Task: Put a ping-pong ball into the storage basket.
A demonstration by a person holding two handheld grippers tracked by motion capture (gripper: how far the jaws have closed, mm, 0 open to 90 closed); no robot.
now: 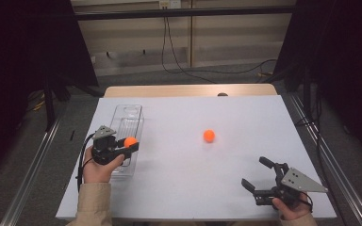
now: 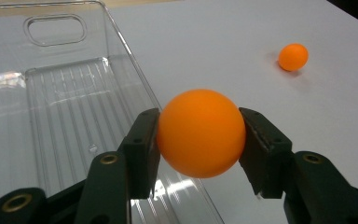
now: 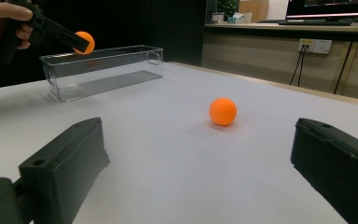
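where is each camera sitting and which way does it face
High view: above the person's side, looking forward and down on the table; both hands and forearms show, left gripper, right gripper.
Left gripper view: rides the left gripper, looking over the bin; its fingers clamp a ball.
Right gripper view: low over the table, facing the loose ball; open fingers.
Shared: all three show the loose ball.

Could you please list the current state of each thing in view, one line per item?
left gripper: shut on the held orange ball.
held orange ball: clamped between the jaws, raised over the bin's rim.
clear plastic bin: upright on the table, nothing inside.
second orange ball: loose on the white table.
right gripper: open, holding nothing.
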